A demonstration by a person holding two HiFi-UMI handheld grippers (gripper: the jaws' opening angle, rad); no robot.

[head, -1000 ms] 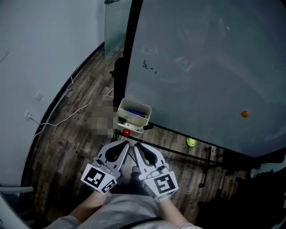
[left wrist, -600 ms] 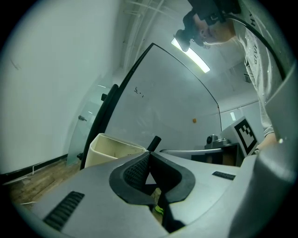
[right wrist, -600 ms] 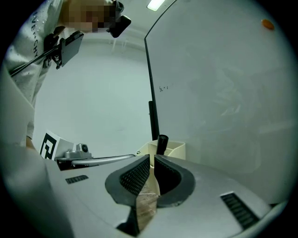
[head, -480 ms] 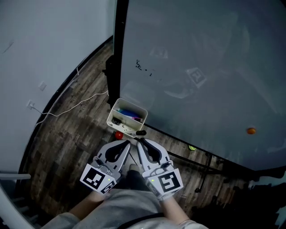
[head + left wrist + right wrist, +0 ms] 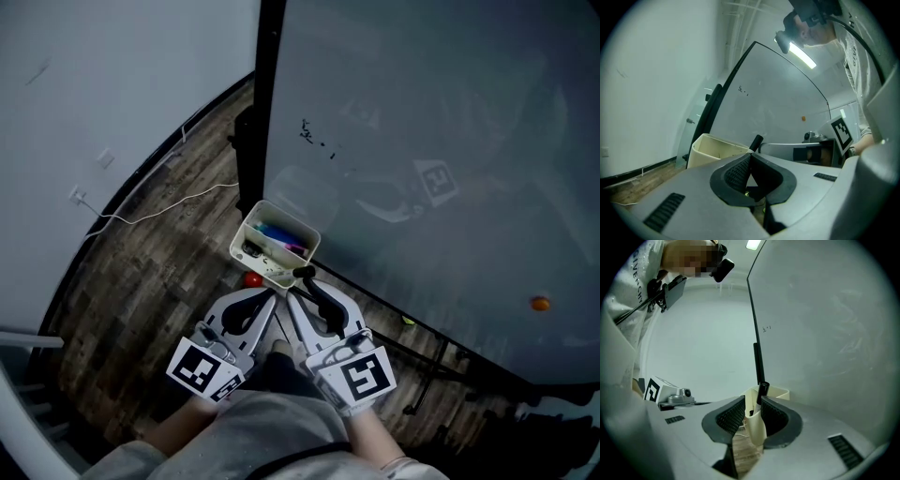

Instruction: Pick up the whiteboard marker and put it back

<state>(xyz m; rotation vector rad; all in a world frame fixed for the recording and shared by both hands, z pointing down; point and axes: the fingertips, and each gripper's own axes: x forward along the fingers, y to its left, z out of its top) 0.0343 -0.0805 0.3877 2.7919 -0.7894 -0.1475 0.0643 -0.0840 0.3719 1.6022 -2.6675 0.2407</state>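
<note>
A black whiteboard marker lies between the jaws of my right gripper, which is shut on it. Its tip pokes out toward a cream pen box hung at the whiteboard's lower edge. The box holds several markers, blue and purple among them. In the right gripper view the marker stands up at the jaw tips in front of the box. My left gripper is beside the right one, shut and empty. From the left gripper view the marker shows beside the box.
The large whiteboard fills the right side, with small black scribbles and an orange magnet. Its black frame post rises behind the box. On the wooden floor lie a red object, a green ball and a white cable.
Both grippers have crept slightly closer to the pen box as the head view shifted. The marker has stayed in the right gripper throughout.
</note>
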